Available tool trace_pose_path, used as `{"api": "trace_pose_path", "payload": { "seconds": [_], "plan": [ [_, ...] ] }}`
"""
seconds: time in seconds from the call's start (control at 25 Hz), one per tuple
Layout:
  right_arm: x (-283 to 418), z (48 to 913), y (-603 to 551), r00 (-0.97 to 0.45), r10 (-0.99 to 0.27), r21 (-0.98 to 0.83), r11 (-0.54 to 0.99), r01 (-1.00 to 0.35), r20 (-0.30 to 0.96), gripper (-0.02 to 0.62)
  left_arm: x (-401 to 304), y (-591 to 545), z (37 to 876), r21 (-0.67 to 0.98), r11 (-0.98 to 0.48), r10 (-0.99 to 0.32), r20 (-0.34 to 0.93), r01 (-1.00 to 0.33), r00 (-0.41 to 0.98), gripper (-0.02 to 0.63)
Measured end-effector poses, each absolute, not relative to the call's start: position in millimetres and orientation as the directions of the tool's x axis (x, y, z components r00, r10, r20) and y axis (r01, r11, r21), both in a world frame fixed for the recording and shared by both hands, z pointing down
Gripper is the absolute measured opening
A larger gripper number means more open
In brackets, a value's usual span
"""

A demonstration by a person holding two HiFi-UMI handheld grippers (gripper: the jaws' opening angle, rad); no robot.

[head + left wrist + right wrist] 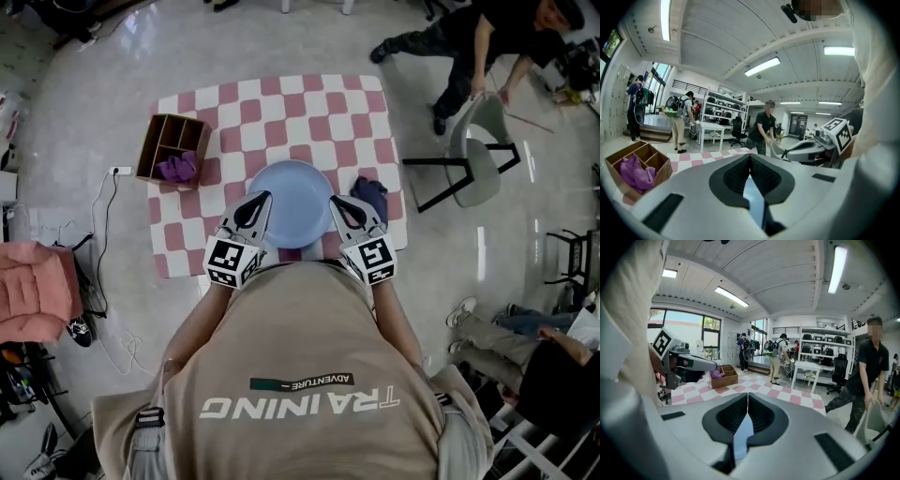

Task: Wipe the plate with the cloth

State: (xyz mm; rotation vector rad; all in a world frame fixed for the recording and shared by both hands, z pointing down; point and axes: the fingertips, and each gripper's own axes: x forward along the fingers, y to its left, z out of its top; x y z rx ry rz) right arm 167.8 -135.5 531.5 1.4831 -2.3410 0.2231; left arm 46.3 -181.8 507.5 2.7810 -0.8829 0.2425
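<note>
Wooden and split into compartments, the box (170,142) sits at the left edge of the pink-and-white checked table cover (281,101). A purple rag (176,169) is bunched in the compartment on the side nearest you.

Next comes your left gripper (263,198). Its jaws are pressed together at the tips with nothing between them, and in the left gripper view only a sliver of pale blue shows through the gap lower down. Its tips lie over the near left rim of the plate; you cannot tell from here whether they touch it.

The light blue plate (295,202) sits in the middle of the cover, right in front of you, between the two grippers.

Your right gripper (334,201) is clenched tight as well and holds nothing. Its tips are at the plate's near right rim.

The dark blue cloth (371,194) lies crumpled on the cover just right of that gripper, beside the plate and not on it. Neither gripper has hold of it.

Off the table to the right stands a grey-green chair (478,155), with a person (483,37) bending over it.
</note>
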Motion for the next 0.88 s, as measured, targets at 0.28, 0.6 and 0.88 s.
{"api": "trace_pose_path", "payload": {
  "seconds": [0.28,0.6,0.88],
  "plan": [
    [248.2,551.9,-136.2,-0.276,-0.863,0.068,0.334,-0.940,0.423,0.018,54.4,-182.8,508.6,0.163,-0.751,-0.601,0.230,-0.639,0.765,0.012],
    [327.7,567.1,-117.5,-0.137,-0.888,0.052,0.177,-0.983,0.440,0.018,43.1,-185.7,515.0,0.144,-0.711,-0.645,0.255,-0.688,0.721,0.012],
    [327.3,588.8,-114.3,-0.146,-0.874,0.016,0.173,-0.985,0.463,0.020,54.4,-181.8,510.8,0.131,-0.729,-0.628,0.260,-0.672,0.733,0.012]
  ]
}}
